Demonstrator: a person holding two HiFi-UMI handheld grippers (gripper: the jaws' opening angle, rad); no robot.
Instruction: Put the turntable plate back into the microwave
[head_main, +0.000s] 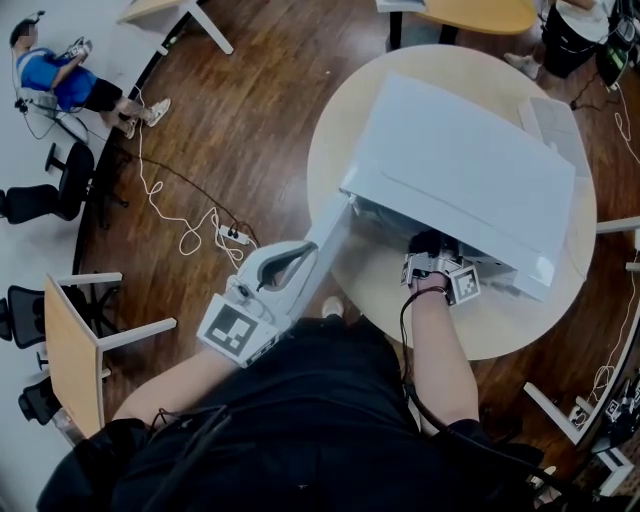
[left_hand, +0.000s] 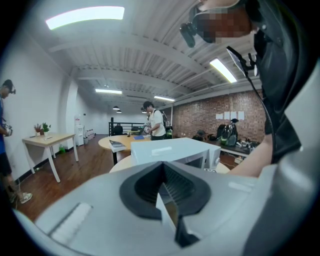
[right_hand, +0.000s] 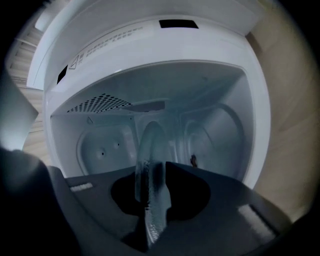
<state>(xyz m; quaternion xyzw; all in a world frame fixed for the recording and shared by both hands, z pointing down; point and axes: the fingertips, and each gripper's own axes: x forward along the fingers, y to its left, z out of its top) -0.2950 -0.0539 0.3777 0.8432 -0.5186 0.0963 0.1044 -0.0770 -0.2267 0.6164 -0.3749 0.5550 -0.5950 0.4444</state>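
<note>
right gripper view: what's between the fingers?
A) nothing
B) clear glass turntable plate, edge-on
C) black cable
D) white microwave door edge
B: the clear round glass turntable plate stands edge-on, clamped in the right gripper, with the white microwave's open cavity behind it.

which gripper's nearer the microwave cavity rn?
Right. The right gripper sits at the cavity mouth, shut on the turntable plate. The left gripper is out at the open door edge, clamped on it.
</note>
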